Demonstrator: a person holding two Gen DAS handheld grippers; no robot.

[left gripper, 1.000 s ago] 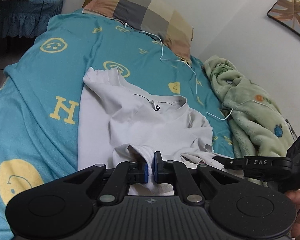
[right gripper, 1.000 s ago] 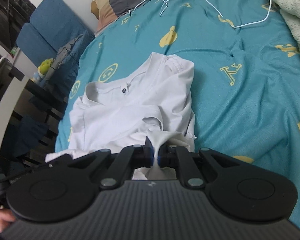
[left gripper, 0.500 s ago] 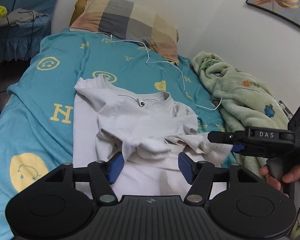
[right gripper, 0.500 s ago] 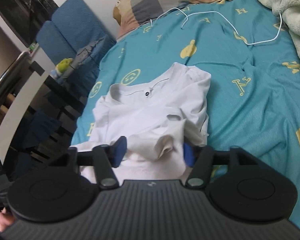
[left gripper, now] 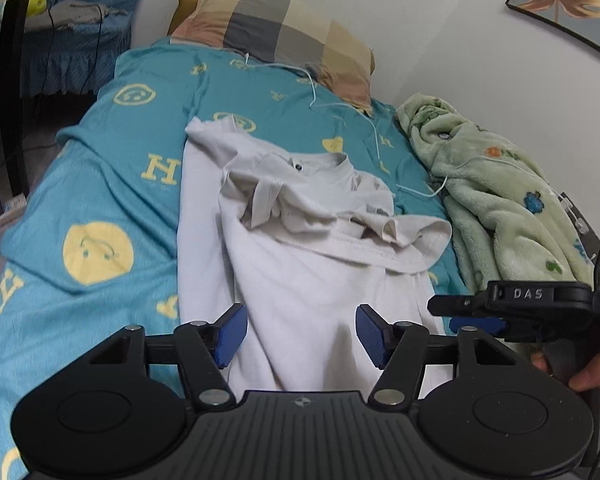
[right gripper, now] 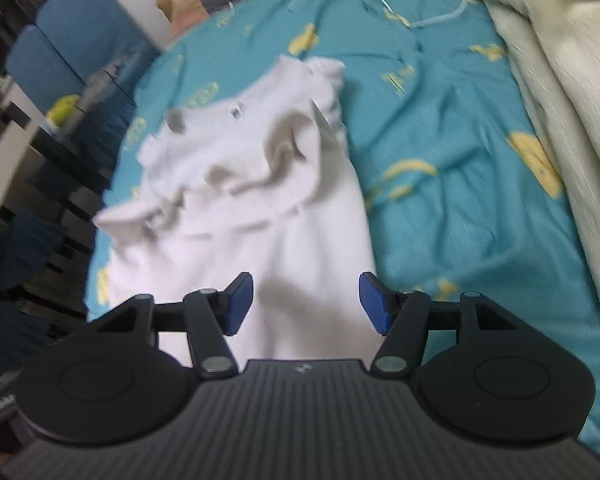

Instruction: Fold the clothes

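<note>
Below right hand-held gripper (right gripper: 306, 304): shirt (right gripper: 260, 200) blurred (collar indistinct).

We see a white shirt (left gripper: 308, 264) of soft, matt knit cloth with a stitched hem, crumpled on a smooth teal cotton-like sheet (left gripper: 100, 184) over the bed. Beside it lies a fuzzy, plush green blanket (left gripper: 496, 200). The checked pillow (left gripper: 276, 28) looks like woven cloth. Our left claw (left gripper: 300, 336) is matt black plastic with ribbed blue pads (left gripper: 230, 334) and dull metal pins.
</note>
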